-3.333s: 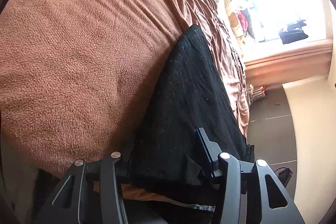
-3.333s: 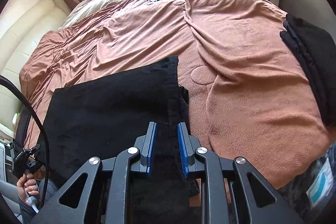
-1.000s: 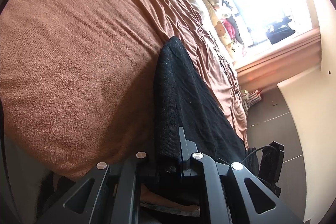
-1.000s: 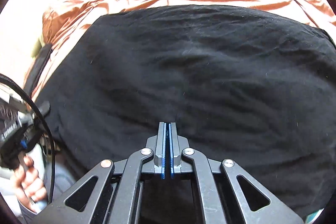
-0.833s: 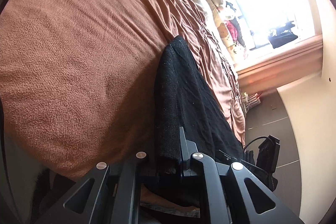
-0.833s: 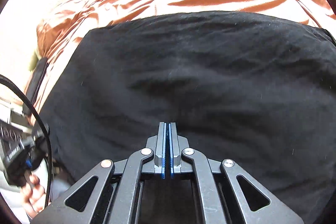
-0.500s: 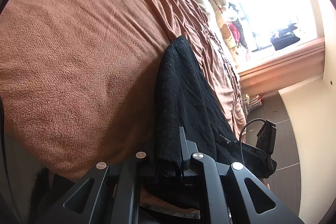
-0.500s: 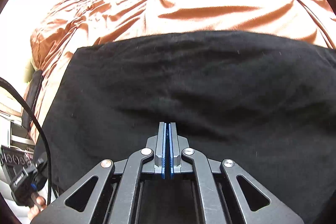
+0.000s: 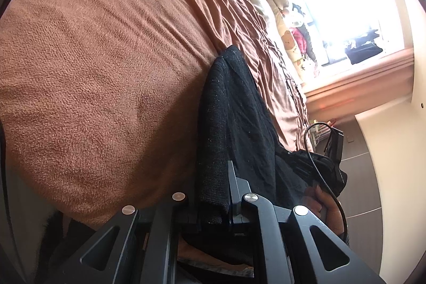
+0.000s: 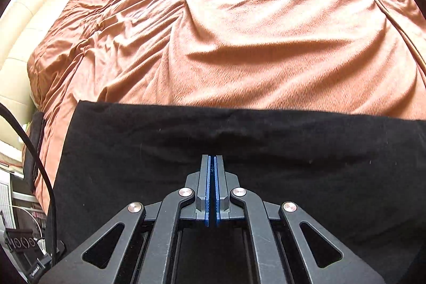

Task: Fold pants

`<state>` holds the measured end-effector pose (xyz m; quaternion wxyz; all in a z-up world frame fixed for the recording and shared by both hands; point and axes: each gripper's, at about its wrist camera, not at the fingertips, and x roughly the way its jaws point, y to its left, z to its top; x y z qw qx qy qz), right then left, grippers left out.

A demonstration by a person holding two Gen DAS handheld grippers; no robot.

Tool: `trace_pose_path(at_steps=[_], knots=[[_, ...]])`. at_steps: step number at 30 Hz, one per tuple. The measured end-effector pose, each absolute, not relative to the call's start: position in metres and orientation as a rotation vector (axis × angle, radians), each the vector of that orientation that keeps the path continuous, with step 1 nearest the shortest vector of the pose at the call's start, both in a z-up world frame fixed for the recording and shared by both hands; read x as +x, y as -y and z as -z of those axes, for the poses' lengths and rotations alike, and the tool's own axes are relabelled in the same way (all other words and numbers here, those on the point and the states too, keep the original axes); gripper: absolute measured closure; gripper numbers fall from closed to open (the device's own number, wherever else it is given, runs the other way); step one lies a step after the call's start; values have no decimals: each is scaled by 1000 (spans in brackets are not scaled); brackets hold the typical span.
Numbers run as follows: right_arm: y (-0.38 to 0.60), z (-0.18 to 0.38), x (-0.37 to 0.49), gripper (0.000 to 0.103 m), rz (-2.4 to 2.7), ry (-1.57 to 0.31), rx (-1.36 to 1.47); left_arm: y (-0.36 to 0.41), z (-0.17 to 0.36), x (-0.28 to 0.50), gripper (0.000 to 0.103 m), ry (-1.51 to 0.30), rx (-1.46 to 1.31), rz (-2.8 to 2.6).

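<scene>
Black pants (image 9: 239, 108) lie folded on a brown blanket (image 9: 106, 57). My left gripper (image 9: 214, 180) is shut on their thick near edge, and the fabric bunches between its fingers. In the right wrist view the pants (image 10: 293, 151) fill the lower half as a flat dark sheet. My right gripper (image 10: 212, 159) is shut just above them, blue pads together with no cloth showing between. The far straight edge of the pants runs just beyond its tips. Seen from the left wrist, the right gripper (image 9: 314, 164) and the hand (image 9: 327, 204) holding it sit at the pants' right side.
The rumpled brown blanket (image 10: 253, 31) covers the bed beyond the pants. A bright window (image 9: 340, 4) with soft toys (image 9: 290, 39) on its sill lies past the bed. Dark floor tiles (image 9: 356, 151) run along the bed's right side. A cream padded wall (image 10: 32, 25) and a black cable (image 10: 34, 151) are at the left.
My right gripper has travelled over the pants toward their far edge, so more blanket shows. It and its hand have come into the left wrist view. The left gripper kept its hold.
</scene>
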<state>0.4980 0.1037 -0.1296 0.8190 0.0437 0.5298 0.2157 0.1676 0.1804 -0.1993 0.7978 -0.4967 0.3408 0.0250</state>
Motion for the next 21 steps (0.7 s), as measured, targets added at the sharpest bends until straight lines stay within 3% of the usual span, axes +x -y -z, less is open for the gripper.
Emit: trace_pose_path(at_steps=[21], knots=[[-97,131,442,103,-525,-1176,57,-184,202,168,92,-717,-1067,-41]])
